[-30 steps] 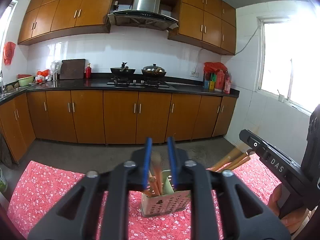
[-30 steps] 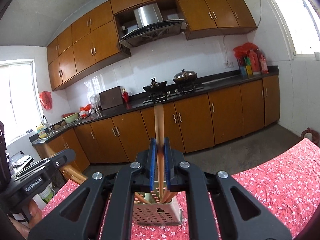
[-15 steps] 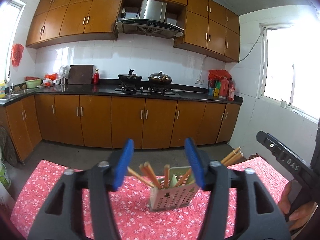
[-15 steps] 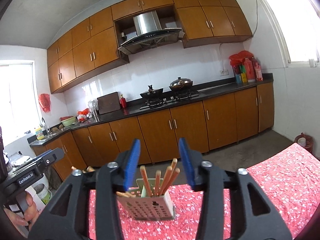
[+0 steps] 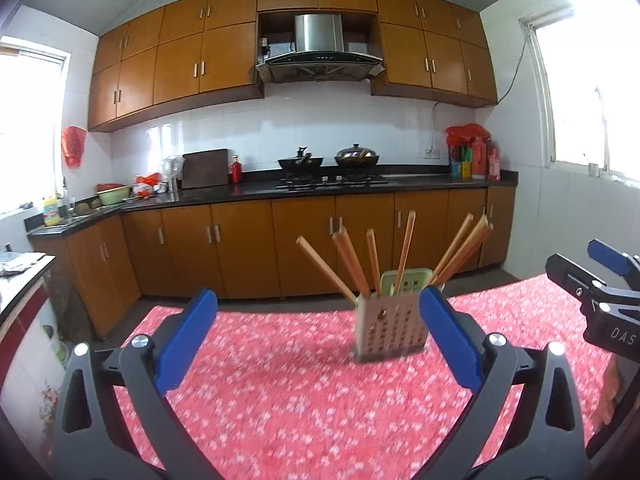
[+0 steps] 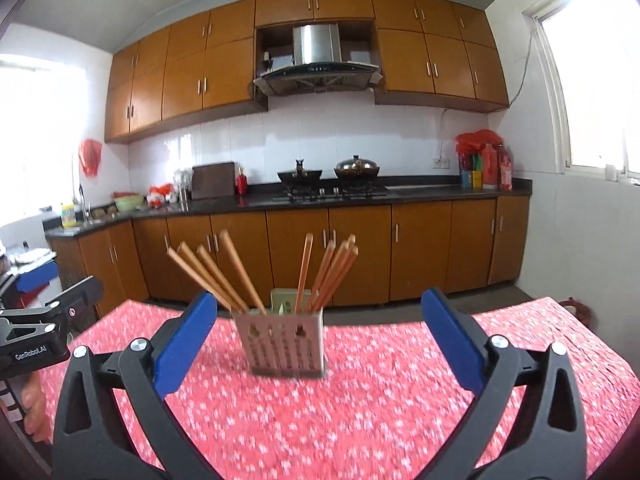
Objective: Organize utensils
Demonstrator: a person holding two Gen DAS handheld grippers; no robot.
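The job looks almost done, I think: all the chopsticks (image 6: 240,276) I can see stand in the holder (image 6: 282,342), which sits on the red flowered cloth (image 6: 360,420). The holder is out in front of the right tongs (image 6: 320,332) and apart from them, a bit left of the middle. It is in front of the left tongs (image 5: 318,330) too, near their right finger. Both tongs are wide open and hold nothing, and I see no loose chopsticks on the cloth.

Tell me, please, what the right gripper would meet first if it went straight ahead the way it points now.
Most likely the utensil holder with its chopsticks: it stands on the red tablecloth roughly between the open jaws of the right gripper, slightly off centre. Depth is unclear.
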